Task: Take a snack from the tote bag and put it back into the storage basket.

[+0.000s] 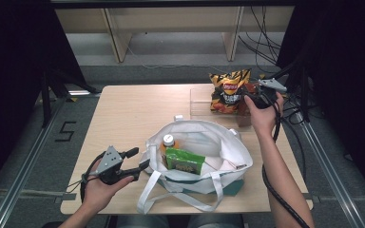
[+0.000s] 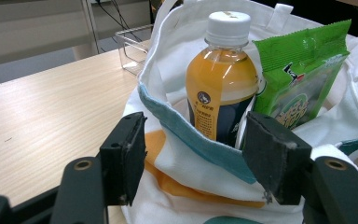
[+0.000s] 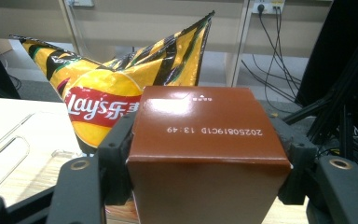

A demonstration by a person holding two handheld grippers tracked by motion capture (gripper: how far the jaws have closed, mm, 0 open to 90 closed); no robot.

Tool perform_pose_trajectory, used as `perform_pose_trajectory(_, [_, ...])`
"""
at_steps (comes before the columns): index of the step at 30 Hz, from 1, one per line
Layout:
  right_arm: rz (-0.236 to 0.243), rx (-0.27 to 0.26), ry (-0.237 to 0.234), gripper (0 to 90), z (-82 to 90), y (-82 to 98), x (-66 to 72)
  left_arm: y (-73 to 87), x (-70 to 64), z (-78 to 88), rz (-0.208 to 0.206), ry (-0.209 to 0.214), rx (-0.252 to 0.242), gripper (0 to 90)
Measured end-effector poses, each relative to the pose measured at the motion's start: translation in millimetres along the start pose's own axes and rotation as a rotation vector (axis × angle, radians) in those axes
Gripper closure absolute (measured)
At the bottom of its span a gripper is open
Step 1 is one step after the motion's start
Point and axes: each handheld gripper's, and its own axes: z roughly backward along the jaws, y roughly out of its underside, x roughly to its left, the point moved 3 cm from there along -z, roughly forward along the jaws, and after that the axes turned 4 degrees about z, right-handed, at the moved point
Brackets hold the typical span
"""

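Your right tongs (image 3: 205, 154) clamp the brown box (image 3: 205, 140) at the table's (image 1: 123, 114) two o'clock, beside the chip bag (image 1: 228, 91), likely bound for the tote bag (image 1: 228, 152). Your left tongs (image 2: 191, 158), released, straddle its rim at eight o'clock, seemingly to steady it.

black tongs (image 2: 191, 158), grey plates, trailing cables
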Motion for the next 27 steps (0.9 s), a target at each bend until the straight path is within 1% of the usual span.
perform_pose_trajectory(3, [-0.004,-0.002,0.002,36.7,-0.1,-0.2,-0.6,0.3,-0.3,0.0,-0.001,0.002,0.003,38.4])
perform_pose_trajectory(4, [-0.016,0.008,0.0,36.4,0.3,-0.4,-0.1,0.3,-0.4,0.3,-0.003,-0.001,0.008,38.4])
perform_pose_trajectory(5, [-0.016,0.01,-0.004,35.9,0.5,-0.5,-0.3,0.3,-0.4,0.6,-0.003,-0.004,0.011,38.4])
perform_pose_trajectory(6, [-0.015,0.011,-0.003,34.8,0.6,-0.5,-0.3,0.2,-0.4,-0.1,-0.002,0.003,0.003,38.4])
perform_pose_trajectory(8, [-0.009,0.01,0.005,32.5,0.0,-0.1,-0.7,0.2,-0.3,0.0,-0.001,0.001,0.004,38.4])
perform_pose_trajectory(9, [0.012,0.006,-0.003,31.7,-0.9,-0.2,-2.8,0.2,-0.3,0.3,-0.003,-0.001,0.007,38.4])
perform_pose_trajectory(10, [-0.014,0.016,0.004,30.8,0.0,0.3,-0.6,0.2,-0.4,-0.1,-0.001,0.003,0.003,38.4])
perform_pose_trajectory(11, [-0.021,0.02,0.005,30.0,0.5,0.3,-0.2,0.2,-0.3,-0.1,-0.001,0.002,0.002,38.4])
perform_pose_trajectory(13, [-0.007,0.019,0.009,28.5,0.9,0.2,-1.1,0.1,-0.3,-0.1,0.001,0.002,0.001,38.4])
perform_pose_trajectory(14, [-0.017,0.02,0.008,27.6,1.8,-0.3,-0.7,0.2,-0.3,-0.2,0.001,0.002,0.002,38.4])
perform_pose_trajectory(16, [-0.003,0.016,0.007,26.5,3.0,-1.1,-1.7,0.2,-0.3,0.0,0.0,-0.001,0.005,38.4])
perform_pose_trajectory(17, [-0.015,0.022,0.013,25.9,4.1,-1.9,-0.6,0.2,-0.4,0.4,-0.001,-0.004,0.01,38.4])
perform_pose_trajectory(19, [0.01,0.009,0.016,25.5,4.8,-3.3,-2.1,0.3,-0.4,0.3,-0.001,-0.004,0.01,38.4])
perform_pose_trajectory(21, [-0.005,0.017,0.015,24.5,7.4,-4.6,-0.6,0.4,-0.5,0.2,-0.001,-0.003,0.012,38.4])
perform_pose_trajectory(24, [-0.01,0.01,0.009,24.2,10.3,-5.0,0.5,0.3,-0.9,0.0,-0.001,-0.002,0.011,38.4])
perform_pose_trajectory(25, [-0.006,0.015,0.011,23.5,11.5,-4.4,0.1,0.4,-1.0,0.0,-0.001,-0.002,0.011,38.4])
perform_pose_trajectory(27, [-0.019,0.03,0.008,23.1,14.1,-3.3,1.2,0.3,-1.0,0.0,-0.002,-0.002,0.01,38.4])
